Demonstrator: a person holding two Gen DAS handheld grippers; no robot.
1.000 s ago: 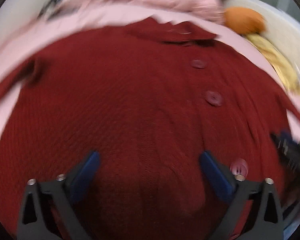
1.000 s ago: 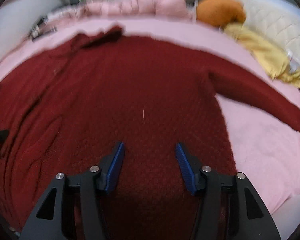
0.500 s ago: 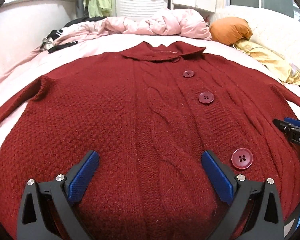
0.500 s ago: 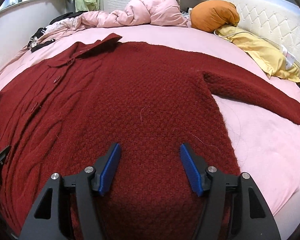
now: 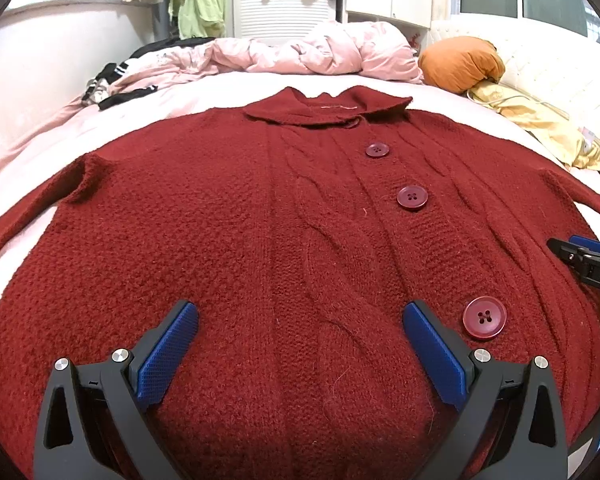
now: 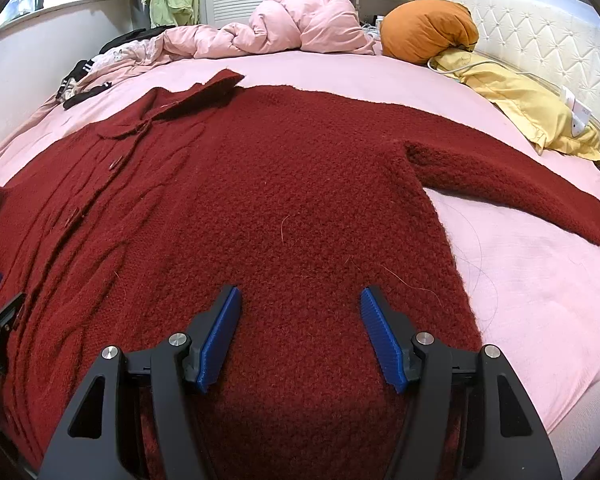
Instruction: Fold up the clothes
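Note:
A dark red knit cardigan (image 5: 260,232) lies flat and buttoned on the pink bed, collar (image 5: 328,110) at the far side, sleeves spread out to both sides. It also shows in the right wrist view (image 6: 284,184), with its right sleeve (image 6: 512,184) stretched across the sheet. My left gripper (image 5: 300,320) is open and empty over the lower front, beside the lowest button (image 5: 484,317). My right gripper (image 6: 300,308) is open and empty over the cardigan's lower right part. The right gripper's tip also shows at the right edge of the left wrist view (image 5: 588,258).
The pink bed sheet (image 6: 540,280) lies bare to the right of the cardigan. A crumpled pink duvet (image 5: 312,54), an orange pillow (image 6: 424,28) and a yellow cloth (image 6: 520,100) lie at the far side. Dark clothes (image 5: 112,88) lie far left. A white tufted headboard (image 6: 548,28) stands at right.
Both views have gone from blurred to sharp and the cameras have settled. The right gripper's jaws stand a little wider apart. The cardigan has not moved.

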